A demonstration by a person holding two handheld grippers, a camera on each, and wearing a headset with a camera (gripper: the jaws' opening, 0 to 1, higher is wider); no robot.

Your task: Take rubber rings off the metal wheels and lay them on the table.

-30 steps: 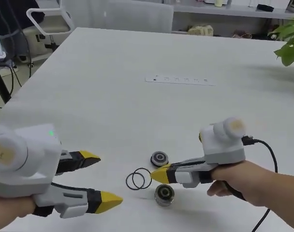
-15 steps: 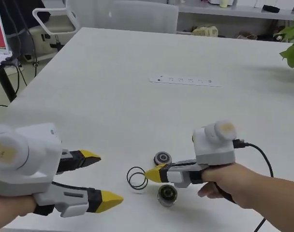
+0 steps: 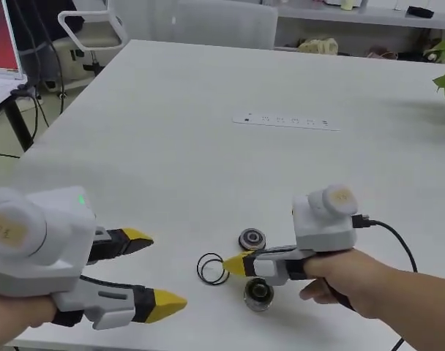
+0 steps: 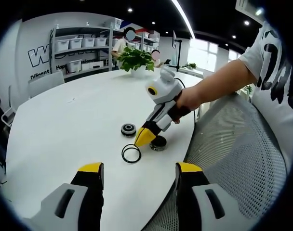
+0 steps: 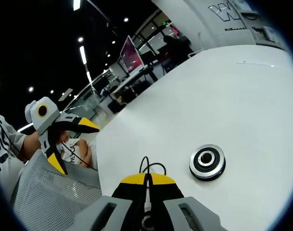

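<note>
Two black rubber rings (image 3: 211, 268) lie flat on the white table (image 3: 171, 146), overlapping each other, near its front edge. In the head view one metal wheel (image 3: 252, 238) sits near them at 2 o'clock and a second wheel (image 3: 258, 292) near them at 4 o'clock, both lying flat.

The right gripper (image 3: 236, 265) comes in from 3 o'clock, its body passing between the two wheels. Its yellow-tipped jaws are pressed together, with only a hairline gap in the right gripper view, and the tips meet the near edge of the rings. Whether a ring is actually nipped between them cannot be told. In that view the rings (image 5: 151, 167) show as thin loops just past the tips, with a wheel (image 5: 207, 162) at 3 o'clock.

The left gripper (image 3: 153, 268) hangs well apart at 9 o'clock from the rings, jaws spread wide and holding nothing. Its own view looks across to the rings (image 4: 131, 153) and the right gripper (image 4: 142, 138).

A white socket strip (image 3: 285, 121) lies far off at 12 o'clock.
</note>
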